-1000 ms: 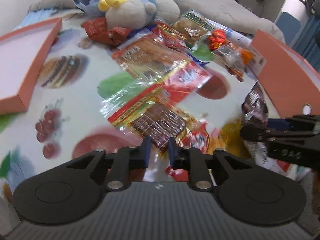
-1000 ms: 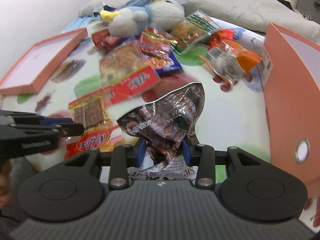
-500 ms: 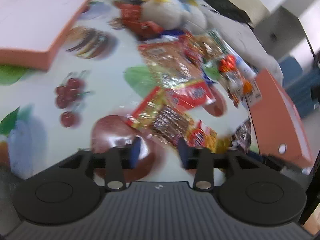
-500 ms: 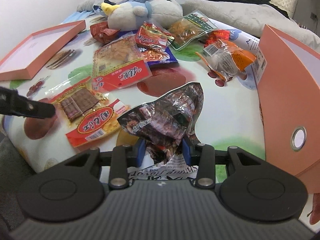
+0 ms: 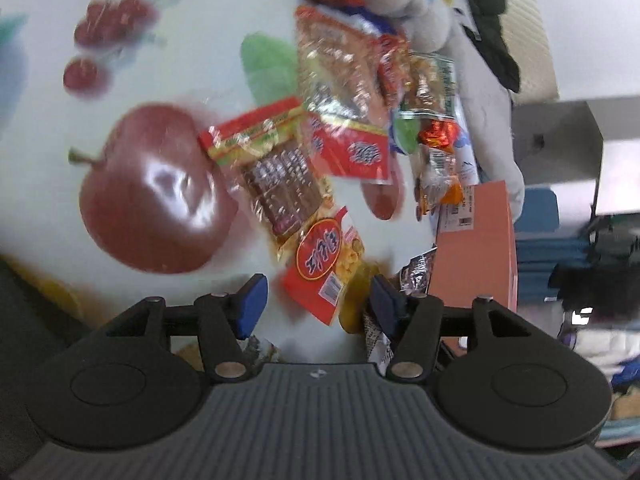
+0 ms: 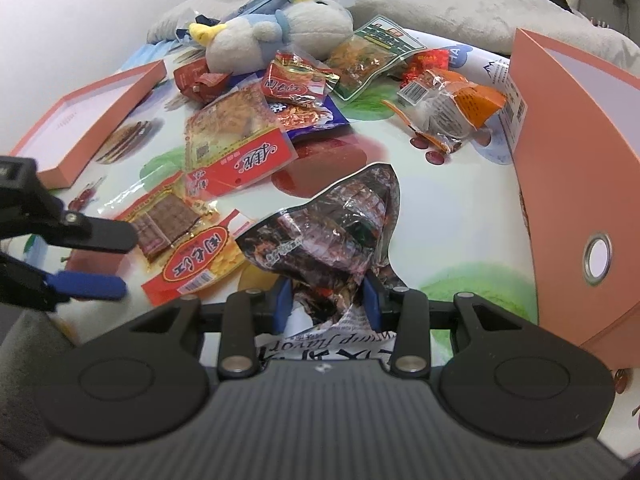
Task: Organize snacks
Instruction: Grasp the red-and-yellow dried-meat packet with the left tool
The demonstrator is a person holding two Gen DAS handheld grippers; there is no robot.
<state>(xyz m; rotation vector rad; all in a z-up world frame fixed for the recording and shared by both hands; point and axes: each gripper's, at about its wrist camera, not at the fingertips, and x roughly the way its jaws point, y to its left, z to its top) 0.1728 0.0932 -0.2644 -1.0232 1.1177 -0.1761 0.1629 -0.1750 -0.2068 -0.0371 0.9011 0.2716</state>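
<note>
Crinkled dark foil, printed with red and brown, fills the space between the right gripper's [image 6: 326, 300] blue pads: this crumpled snack bag [image 6: 332, 236] is pinched at its lower end and rises ahead of the tool, above the fruit-printed glossy tablecloth [image 6: 452, 216]. To that gripper's right stands the tall salmon-orange cardboard box [image 6: 560, 152] with a round metal eyelet. Ahead and to its left lies the flat red-and-yellow packet with a clear window showing brown squares [image 6: 180, 240], and further ahead a heap of other wrapped snacks around a grey-white plush toy with a yellow tuft [image 6: 276, 28]. Far left sits a shallow salmon-orange box lid [image 6: 88, 120].

The left gripper [image 5: 318, 300] is rolled sideways, its jaws opening with nothing pressed between them; the red-and-yellow packet [image 5: 296, 208] lies on the cloth just ahead of its tips. In the right wrist view its two fingers [image 6: 96, 232] stand one above the other, beside that packet's edge.
</note>
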